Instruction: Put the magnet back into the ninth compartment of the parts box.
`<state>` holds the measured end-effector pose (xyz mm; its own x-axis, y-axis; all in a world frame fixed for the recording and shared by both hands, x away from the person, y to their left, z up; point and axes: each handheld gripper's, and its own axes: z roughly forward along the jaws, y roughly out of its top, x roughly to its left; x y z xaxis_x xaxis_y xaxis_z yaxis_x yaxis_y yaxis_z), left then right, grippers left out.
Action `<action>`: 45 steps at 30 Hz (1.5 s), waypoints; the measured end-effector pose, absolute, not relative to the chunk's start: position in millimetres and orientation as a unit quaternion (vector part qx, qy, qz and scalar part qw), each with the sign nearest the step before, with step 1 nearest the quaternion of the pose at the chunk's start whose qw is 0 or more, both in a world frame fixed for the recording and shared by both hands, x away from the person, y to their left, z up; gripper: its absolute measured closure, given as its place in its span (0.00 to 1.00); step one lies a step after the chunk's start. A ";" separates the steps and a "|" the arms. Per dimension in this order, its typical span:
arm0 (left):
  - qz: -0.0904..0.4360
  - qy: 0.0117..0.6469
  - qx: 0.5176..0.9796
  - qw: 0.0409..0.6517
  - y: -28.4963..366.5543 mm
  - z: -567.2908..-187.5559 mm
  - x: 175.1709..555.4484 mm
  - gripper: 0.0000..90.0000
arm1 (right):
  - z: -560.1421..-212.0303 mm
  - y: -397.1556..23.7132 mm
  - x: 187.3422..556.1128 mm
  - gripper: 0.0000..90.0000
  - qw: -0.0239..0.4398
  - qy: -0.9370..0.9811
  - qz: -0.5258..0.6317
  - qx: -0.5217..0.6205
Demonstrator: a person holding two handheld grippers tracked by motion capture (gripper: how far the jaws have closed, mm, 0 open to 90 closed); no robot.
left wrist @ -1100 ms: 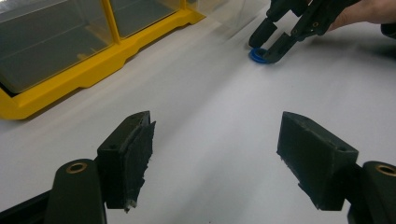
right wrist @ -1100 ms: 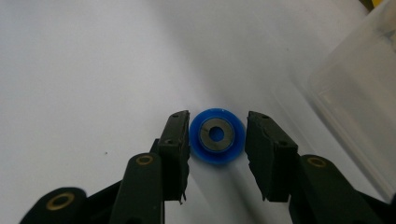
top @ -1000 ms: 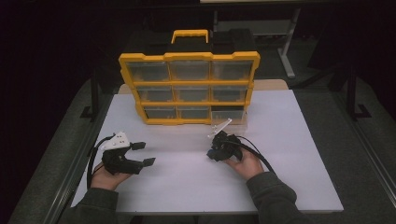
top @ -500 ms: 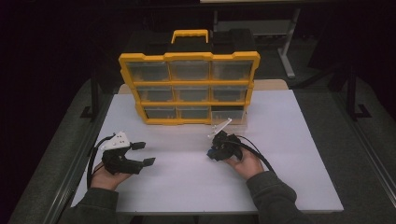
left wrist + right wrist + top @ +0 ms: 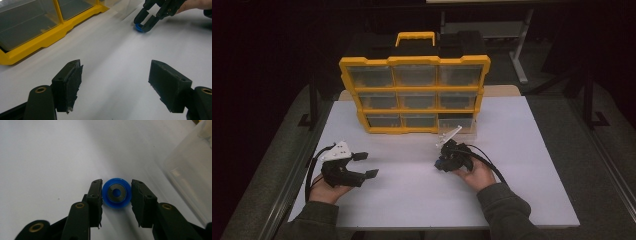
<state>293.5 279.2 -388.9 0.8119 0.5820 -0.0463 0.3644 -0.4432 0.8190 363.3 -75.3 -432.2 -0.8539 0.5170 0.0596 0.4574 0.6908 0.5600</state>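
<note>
Your right gripper (image 5: pixel 116 202) jaws flank blue ring (image 5: pixel 116 193) on white table (image 5: pixel 50 157), pads touching its sides (clamped, seemingly). Your left gripper (image 5: pixel 115 85) jaws wide apart, nothing between.

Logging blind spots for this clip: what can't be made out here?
- Blue ring: whether the right gripper pads press it; any gaps are too thin to judge.
- Organizer drawer contents: too small and dim, high view.
- Clear bin: cut off by the right gripper view's edge.
</note>
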 end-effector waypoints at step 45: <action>0.121 0.284 0.838 0.450 280.4 -387.9 293.5 0.28 | -377.3 -84.1 354.9 0.68 0.009 0.910 0.349 0.222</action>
<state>293.5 280.4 -387.9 0.8089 0.5855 -0.0531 0.3674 -0.4328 0.8232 354.9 -84.1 -377.3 -0.9013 0.4106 0.1384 0.3978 0.6576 0.6397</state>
